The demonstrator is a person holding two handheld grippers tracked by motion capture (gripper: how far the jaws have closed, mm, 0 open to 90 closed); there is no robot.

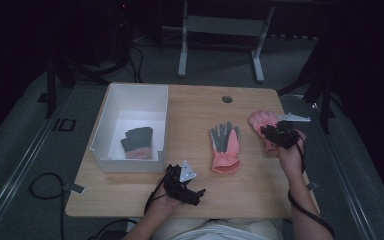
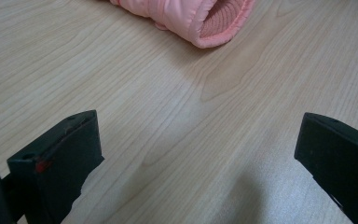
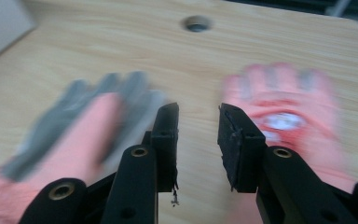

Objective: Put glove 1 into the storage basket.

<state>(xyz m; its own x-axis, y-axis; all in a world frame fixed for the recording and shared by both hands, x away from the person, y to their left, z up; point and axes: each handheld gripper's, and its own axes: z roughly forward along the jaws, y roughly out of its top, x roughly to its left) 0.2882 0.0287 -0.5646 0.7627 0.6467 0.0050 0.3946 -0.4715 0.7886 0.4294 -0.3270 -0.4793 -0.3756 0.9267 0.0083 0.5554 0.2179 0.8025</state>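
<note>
Pale wood tabletop (image 1: 200,107): carries a white bin at its left, two gloves to the right of the bin, and a round hole (image 1: 227,99) near the far edge.
White bin (image 1: 114,102): open-topped, on the left part of the tabletop; a glove with grey fingers and a pink cuff (image 1: 138,142) lies flat on its floor.
Middle glove (image 1: 225,147): pink with grey fingers, flat on the tabletop between the bin and the right hand, fingers pointing away from the person, cuff toward them. In the left gripper view its open pink cuff (image 2: 200,21) lies ahead of the jaws, well apart from them.
Right glove (image 1: 261,120): pink, flat near the right edge of the tabletop, partly under the right tool in the high view; in the right gripper view it appears blurred (image 3: 289,116), just right of the jaws.
Left tool (image 1: 186,187): near the front edge, just in front of the bin's near corner; jaws wide apart over bare wood, with nothing between them.
Right tool (image 1: 278,134): over the right glove's cuff end; jaws partly apart, a narrow gap with bare wood showing through, gripping nothing, one glove to either side.
</note>
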